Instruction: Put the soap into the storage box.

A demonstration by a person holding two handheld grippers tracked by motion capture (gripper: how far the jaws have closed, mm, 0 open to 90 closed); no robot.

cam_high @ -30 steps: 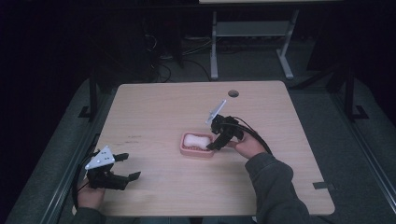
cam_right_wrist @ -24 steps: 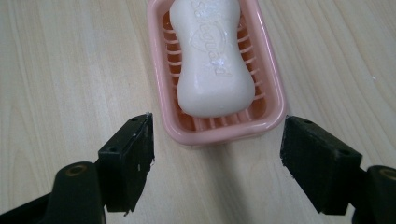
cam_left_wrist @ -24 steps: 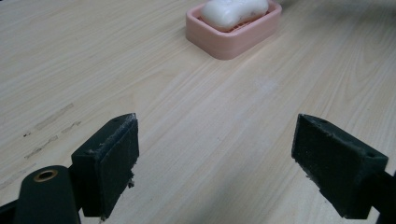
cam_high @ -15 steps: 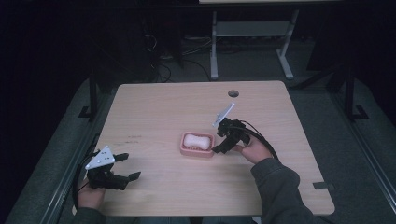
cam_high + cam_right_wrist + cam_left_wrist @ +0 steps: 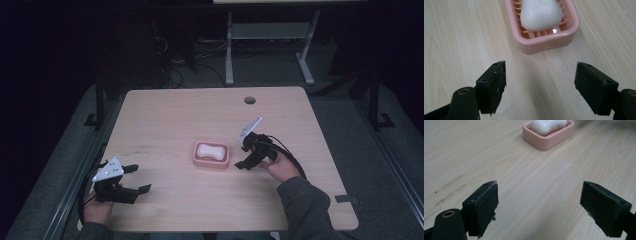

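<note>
Dim high view with dark surroundings; both gripper views bright, evenly lit, sharp.

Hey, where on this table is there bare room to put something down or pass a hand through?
Bare wood runs along the far side of the table, from the pink soap dish back to the cable hole, and between the dish and the left gripper. It is tight just right of the dish, where the right gripper, jaws open, sits close.

The soap (image 5: 210,150) lies in the dish (image 5: 197,159). The dish sits near the middle of the surface (image 5: 165,115). The right gripper (image 5: 243,158) is just right of the dish. The left gripper (image 5: 138,179) is well left of the dish, nearer the person.
</note>
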